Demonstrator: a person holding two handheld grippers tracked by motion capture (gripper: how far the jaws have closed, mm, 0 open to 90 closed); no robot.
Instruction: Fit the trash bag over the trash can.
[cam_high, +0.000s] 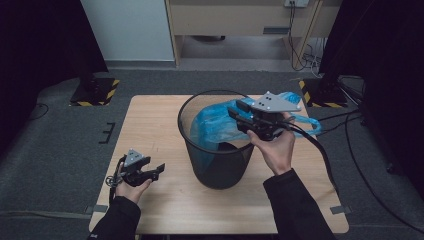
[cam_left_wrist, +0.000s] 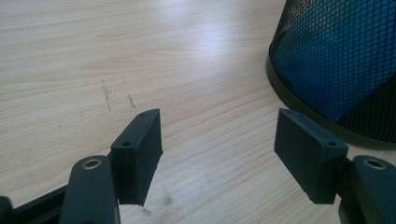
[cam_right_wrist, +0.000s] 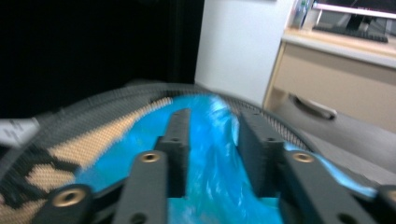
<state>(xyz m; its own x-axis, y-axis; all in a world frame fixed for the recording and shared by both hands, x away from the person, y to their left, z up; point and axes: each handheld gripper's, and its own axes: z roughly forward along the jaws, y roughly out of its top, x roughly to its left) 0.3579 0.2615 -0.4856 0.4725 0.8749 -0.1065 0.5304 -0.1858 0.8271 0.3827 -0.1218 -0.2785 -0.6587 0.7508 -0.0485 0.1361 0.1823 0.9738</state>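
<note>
A black mesh bin (cam_high: 216, 145) stands mid-tabletop (cam_high: 150, 125), a blue bag (cam_high: 220, 125) partly inside. The right gripper (cam_high: 239, 111) hovers over its far-right rim, jaws spread around bag plastic. The left gripper (cam_left_wrist: 219, 154) rests near-left, jaws spread, empty.

The right tongs (cam_right_wrist: 212, 154) point over a black mesh wastebasket (cam_right_wrist: 93, 135), their 2 jaws a narrow gap apart with blue plastic bag (cam_right_wrist: 210, 168) between and beneath them. The picture is blurred. Beyond stand a white wall (cam_right_wrist: 243, 42) and a beige cabinet (cam_right_wrist: 336, 79).
</note>
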